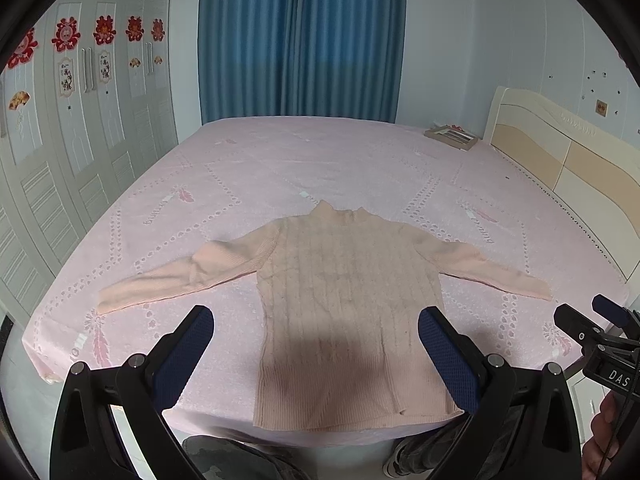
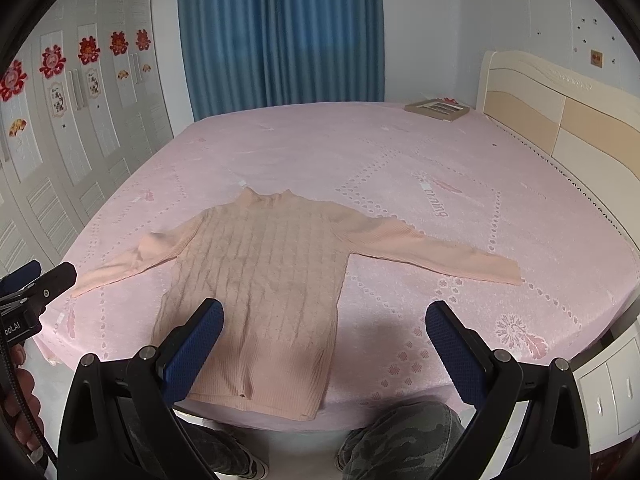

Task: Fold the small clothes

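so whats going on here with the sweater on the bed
A person standing at the foot of the bed holds a gripper in each hand. The left gripper and right gripper are both open and hover above the pink sweater, touching nothing. The sweater lies flat with both sleeves spread out, hem nearest the person. No fold has been made yet.

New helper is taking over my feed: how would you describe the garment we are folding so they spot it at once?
Start at the big bed with the pink patterned sheet that fills the room. Near its front edge lies a peach cable-knit sweater, spread flat, collar toward the blue curtain, both sleeves out sideways. It is the only clothing there; the sole other item is a flat framed picture by the headboard.
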